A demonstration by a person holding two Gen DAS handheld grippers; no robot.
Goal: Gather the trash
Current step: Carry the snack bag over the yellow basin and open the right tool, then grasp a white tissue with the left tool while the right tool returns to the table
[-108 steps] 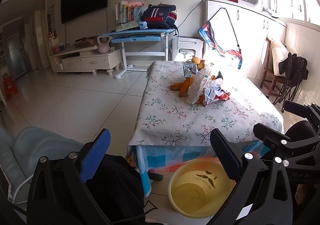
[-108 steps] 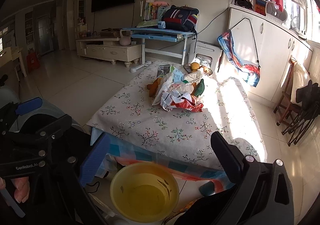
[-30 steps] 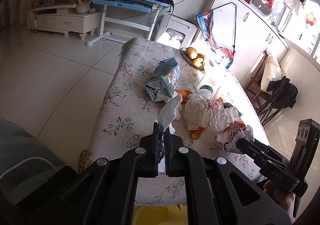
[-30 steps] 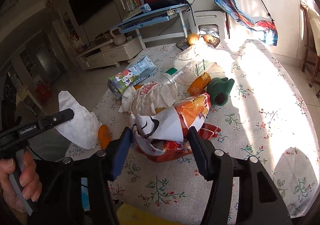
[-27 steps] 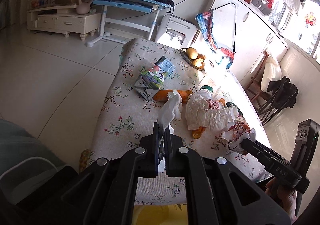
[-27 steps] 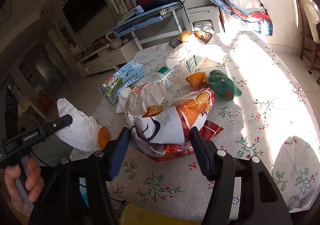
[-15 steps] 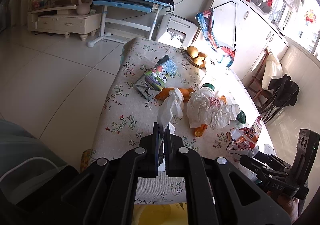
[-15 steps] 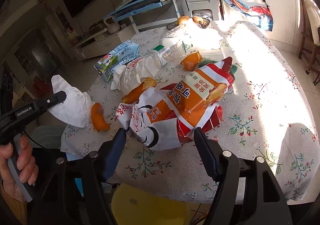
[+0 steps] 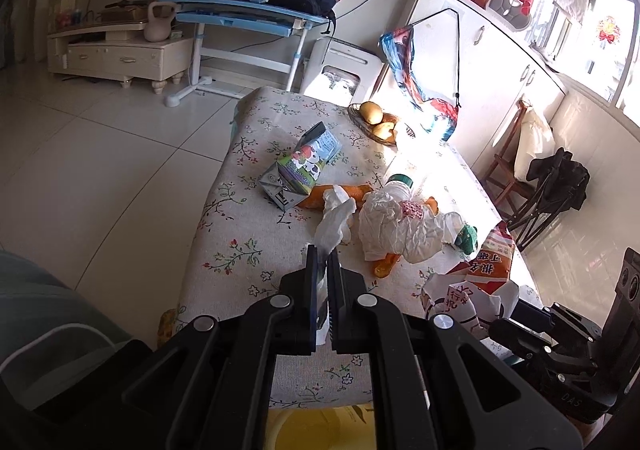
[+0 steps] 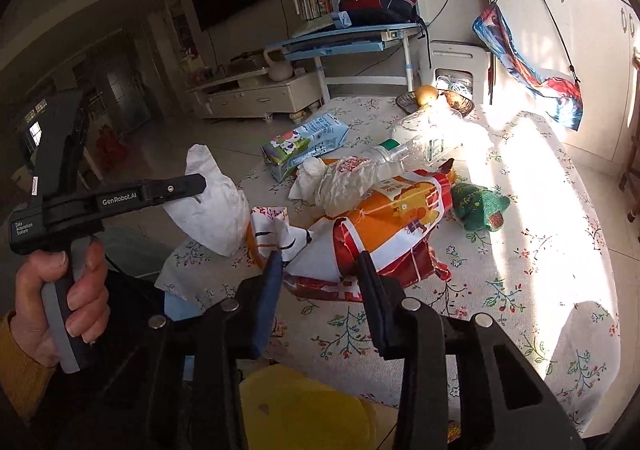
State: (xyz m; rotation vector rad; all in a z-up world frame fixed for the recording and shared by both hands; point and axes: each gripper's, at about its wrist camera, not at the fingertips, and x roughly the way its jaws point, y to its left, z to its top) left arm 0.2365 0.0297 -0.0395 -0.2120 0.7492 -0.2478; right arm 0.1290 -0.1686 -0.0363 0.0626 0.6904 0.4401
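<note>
Left hand-held gripper (image 9: 322, 250) pinches a white tissue (image 9: 334, 216); right hand-held gripper (image 10: 318, 260) is closing around the orange snack bag (image 10: 394, 224) at the surface's (image 10: 520, 270) near edge

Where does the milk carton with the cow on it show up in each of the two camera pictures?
Left wrist view: the milk carton lies just above centre, on the flowered table.
Right wrist view: the carton lies just left of centre, upper half.
Shared landmark: the fruit basket behind it.
</note>
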